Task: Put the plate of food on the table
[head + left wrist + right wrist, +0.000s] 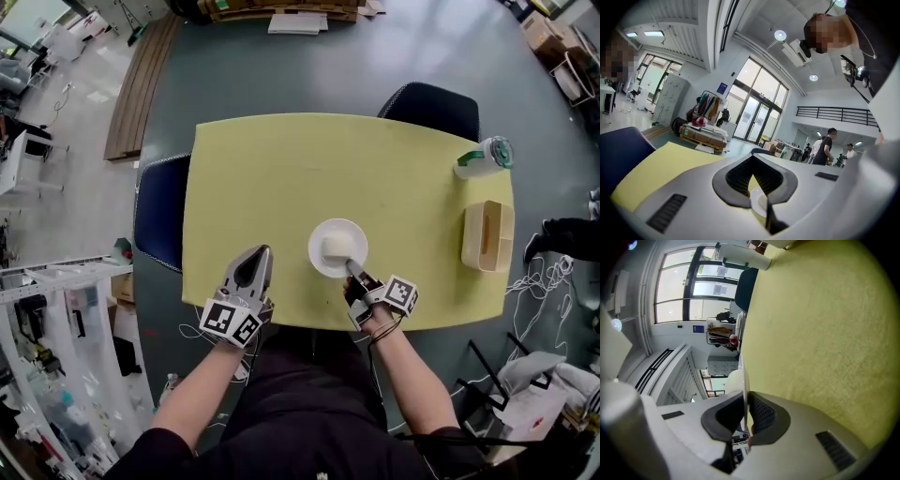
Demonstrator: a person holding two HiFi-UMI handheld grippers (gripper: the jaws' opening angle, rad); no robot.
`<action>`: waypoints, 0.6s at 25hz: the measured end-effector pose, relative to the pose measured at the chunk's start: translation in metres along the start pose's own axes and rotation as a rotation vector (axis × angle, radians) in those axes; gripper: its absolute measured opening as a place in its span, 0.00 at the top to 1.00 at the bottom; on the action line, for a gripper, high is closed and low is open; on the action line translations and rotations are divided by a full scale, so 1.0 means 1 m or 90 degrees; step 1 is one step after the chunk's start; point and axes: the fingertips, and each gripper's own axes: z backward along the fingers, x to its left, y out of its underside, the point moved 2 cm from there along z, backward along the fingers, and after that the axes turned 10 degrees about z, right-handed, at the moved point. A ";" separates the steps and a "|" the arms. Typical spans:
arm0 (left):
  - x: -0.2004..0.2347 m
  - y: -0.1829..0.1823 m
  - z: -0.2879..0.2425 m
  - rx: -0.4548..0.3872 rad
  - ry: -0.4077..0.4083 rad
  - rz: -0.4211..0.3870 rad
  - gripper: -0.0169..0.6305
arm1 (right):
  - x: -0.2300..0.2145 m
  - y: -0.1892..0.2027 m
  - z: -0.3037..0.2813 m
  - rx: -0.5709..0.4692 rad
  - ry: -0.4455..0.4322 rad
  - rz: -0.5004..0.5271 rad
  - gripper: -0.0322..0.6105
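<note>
Bare table point(262, 178) left of plate point(337, 227)

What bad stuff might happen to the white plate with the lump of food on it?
1. The right gripper pinches the round white plate at just one spot on its rim. The plate might tilt, and the pale lump of food could slide off.
2. The left gripper is shut and off to the side, not helping. If the pinch slips, the plate would probably bang onto the yellow table.
</note>
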 end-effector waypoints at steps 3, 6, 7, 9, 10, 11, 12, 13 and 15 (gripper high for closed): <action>0.003 0.007 -0.004 0.006 -0.005 0.007 0.96 | -0.016 -0.002 -0.007 0.001 0.014 -0.004 0.90; 0.005 0.016 -0.007 0.012 -0.008 0.008 0.96 | -0.032 -0.003 -0.013 0.001 0.024 -0.013 0.90; 0.005 0.018 -0.008 0.013 -0.009 0.009 0.96 | -0.037 -0.004 -0.015 0.000 0.026 -0.014 0.90; 0.006 0.019 -0.010 0.014 -0.010 0.009 0.96 | -0.043 -0.005 -0.018 -0.002 0.031 -0.014 0.90; 0.007 0.020 -0.010 0.014 -0.011 0.009 0.96 | -0.046 -0.005 -0.019 -0.002 0.036 -0.015 0.90; 0.008 0.020 -0.010 0.014 -0.013 0.009 0.96 | -0.049 -0.005 -0.020 -0.001 0.039 -0.017 0.90; 0.008 0.021 -0.011 0.015 -0.015 0.009 0.96 | -0.052 -0.006 -0.021 0.000 0.042 -0.018 0.90; 0.009 0.022 -0.011 0.016 -0.017 0.009 0.96 | -0.055 -0.006 -0.021 0.002 0.045 -0.018 0.90; 0.011 0.024 -0.013 0.018 -0.021 0.010 0.96 | -0.058 -0.006 -0.022 0.003 0.046 -0.022 0.90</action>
